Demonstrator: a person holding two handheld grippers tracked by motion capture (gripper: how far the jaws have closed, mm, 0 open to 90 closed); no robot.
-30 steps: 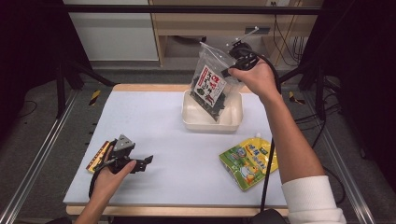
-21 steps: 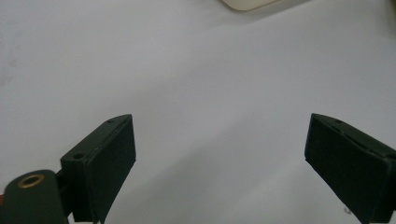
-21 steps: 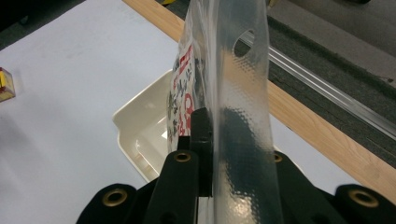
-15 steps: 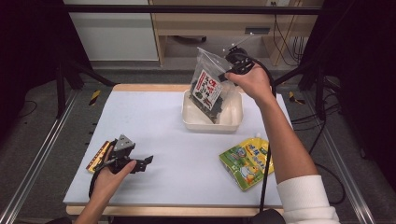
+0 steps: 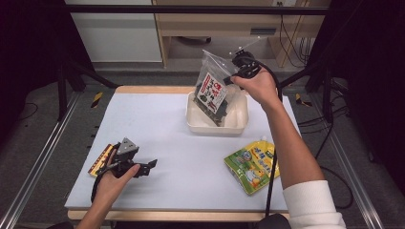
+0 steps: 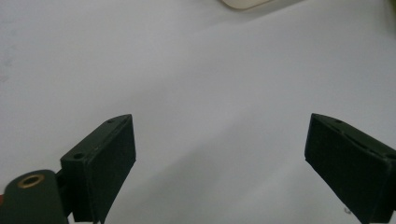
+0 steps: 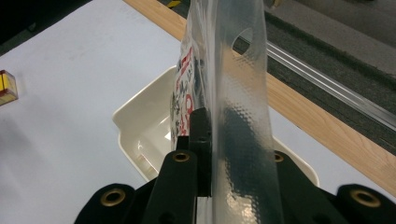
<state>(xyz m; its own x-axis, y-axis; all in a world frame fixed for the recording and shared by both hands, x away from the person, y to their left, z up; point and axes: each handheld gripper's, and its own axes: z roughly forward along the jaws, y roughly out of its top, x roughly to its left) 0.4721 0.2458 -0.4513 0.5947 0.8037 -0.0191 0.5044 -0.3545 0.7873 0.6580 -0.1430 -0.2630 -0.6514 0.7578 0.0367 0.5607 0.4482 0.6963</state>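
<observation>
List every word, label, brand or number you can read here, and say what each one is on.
No text here is sharp enough to quote.
Clear bag held by the right gripper over the cream tray: red and white label with dark print, too blurred to read.
Green and yellow pouch: colourful print, too small to read.
Yellow and red packet beside the left gripper: print unreadable.

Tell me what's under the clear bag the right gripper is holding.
The cream tray sits under the clear bag; the bag's lower end hangs inside it. The tray floor behind the bag is covered.
</observation>
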